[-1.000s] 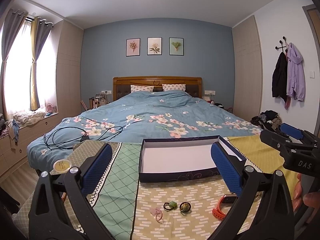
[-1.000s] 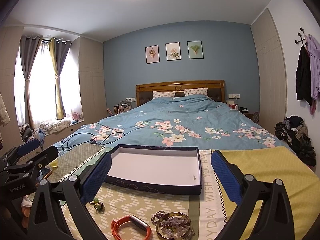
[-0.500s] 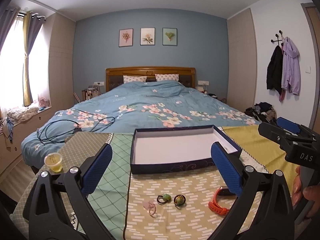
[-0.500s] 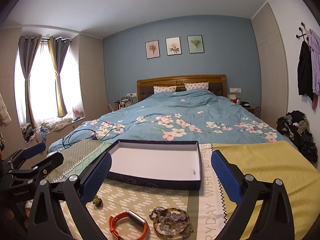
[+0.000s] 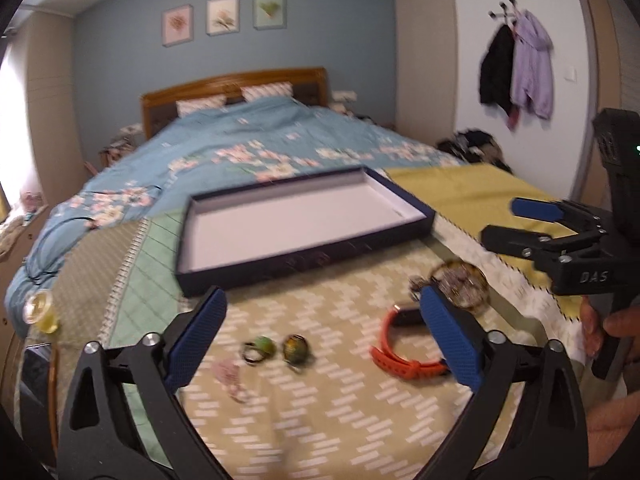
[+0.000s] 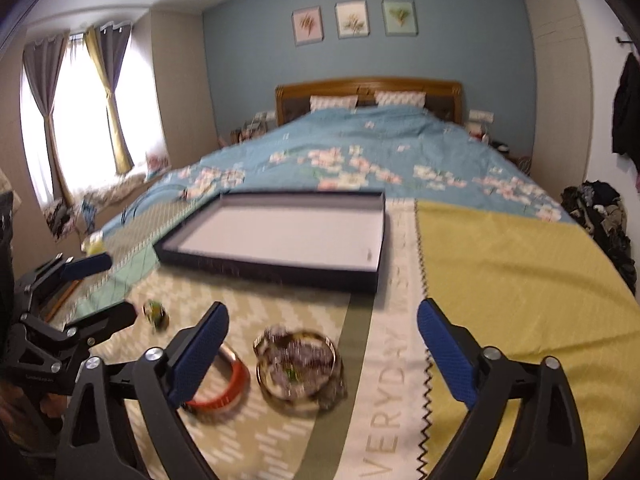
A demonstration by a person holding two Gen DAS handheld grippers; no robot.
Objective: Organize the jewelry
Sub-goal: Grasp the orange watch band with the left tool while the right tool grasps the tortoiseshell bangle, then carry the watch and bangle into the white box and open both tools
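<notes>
A dark blue box tray (image 5: pixel 404 202) (image 6: pixel 382 236) with a white inside lies empty on the patterned cloth at the foot of the bed. In front of it lie two green hair ties (image 5: pixel 260 348) (image 5: pixel 295 347), a pink clip (image 5: pixel 228 374), an orange band (image 5: pixel 400 354) (image 6: pixel 224 394) and a round gold dish of beads (image 5: pixel 466 284) (image 6: pixel 298 364). My left gripper (image 5: pixel 322 342) is open and empty above the hair ties. My right gripper (image 6: pixel 322 354) is open and empty above the dish; it also shows in the left wrist view (image 5: pixel 524 222).
The patterned cloth (image 6: pixel 520 280) covers the surface at the foot of a bed with a blue floral duvet (image 5: pixel 280 140). A small yellow cup (image 5: pixel 40 308) stands at the left edge. A black cable (image 5: pixel 44 248) lies on the duvet.
Both grippers have tilted down and moved forward over the cloth. The jewelry now sits higher and larger in both views. Both stay open.
</notes>
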